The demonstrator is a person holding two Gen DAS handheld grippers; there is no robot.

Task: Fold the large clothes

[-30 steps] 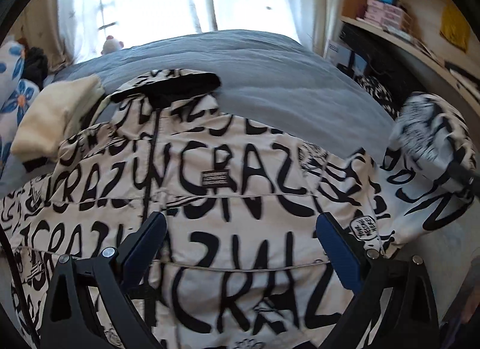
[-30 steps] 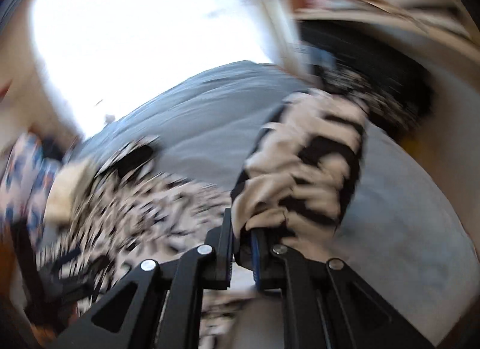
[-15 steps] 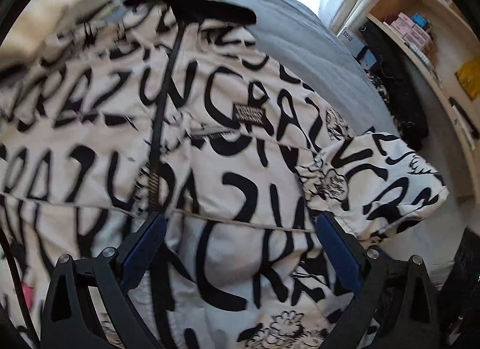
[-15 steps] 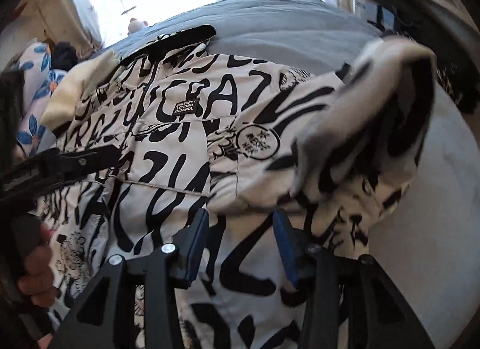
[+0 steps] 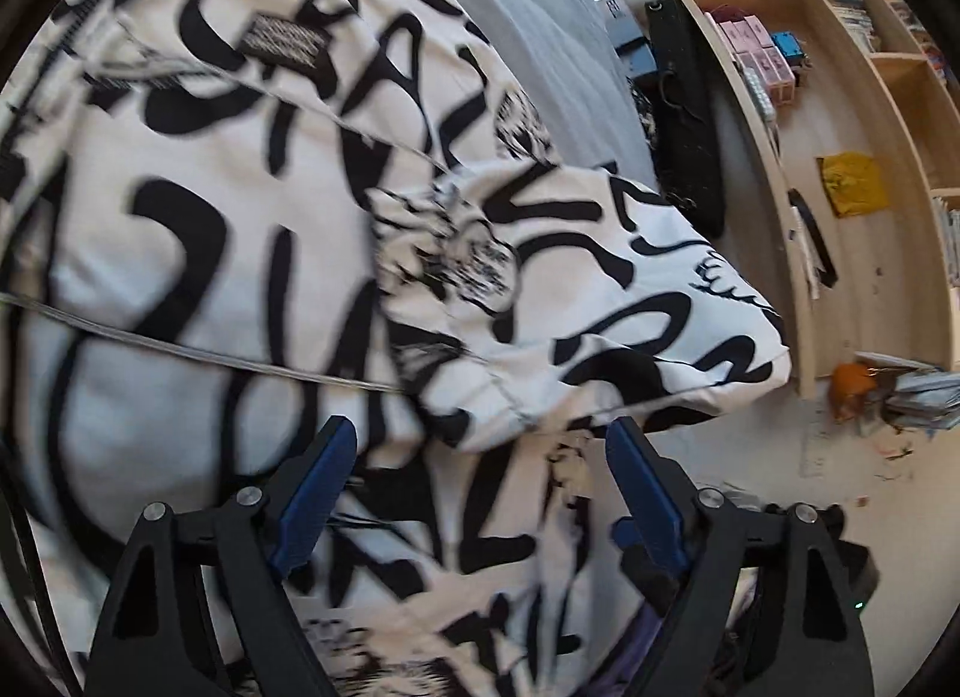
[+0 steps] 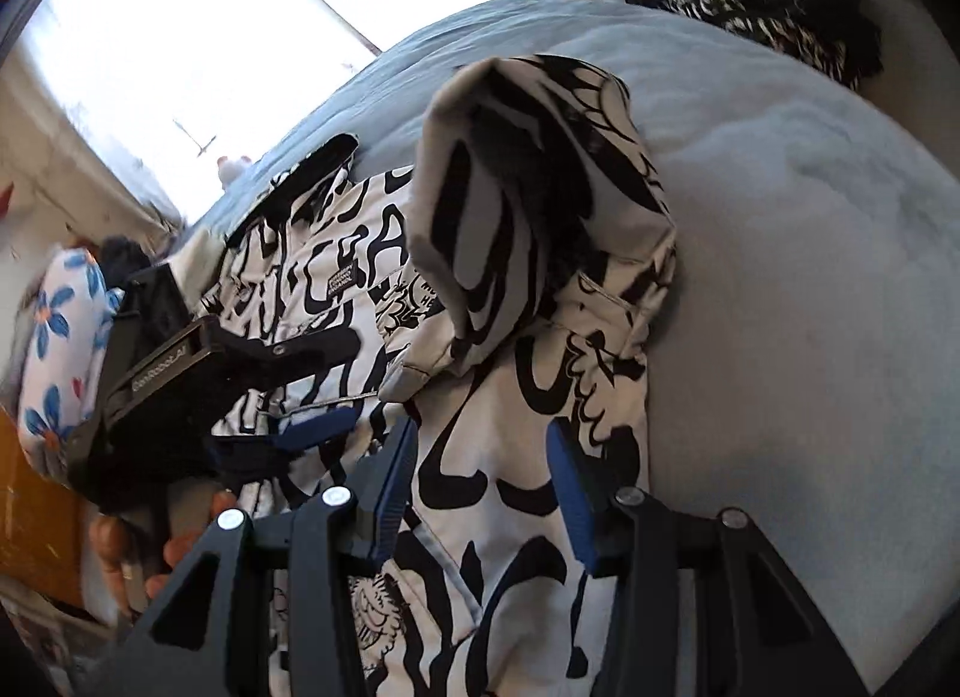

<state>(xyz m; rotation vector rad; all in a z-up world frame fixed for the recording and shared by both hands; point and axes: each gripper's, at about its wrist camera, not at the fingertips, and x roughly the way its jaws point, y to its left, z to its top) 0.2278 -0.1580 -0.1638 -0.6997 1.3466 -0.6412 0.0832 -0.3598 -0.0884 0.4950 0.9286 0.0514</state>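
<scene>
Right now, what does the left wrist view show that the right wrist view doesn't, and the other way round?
Only the left wrist view shows the wooden shelves and littered floor. Only the right wrist view shows the bright window, a flowered pillow, and the left gripper from outside, jaws open. Both show the black-and-white jacket, its sleeve folded across, on the grey bed.

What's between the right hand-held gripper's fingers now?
Only jacket fabric lying flat under the open right hand-held gripper, seen in the right wrist view; the folded sleeve sits beyond the fingertips.
</scene>
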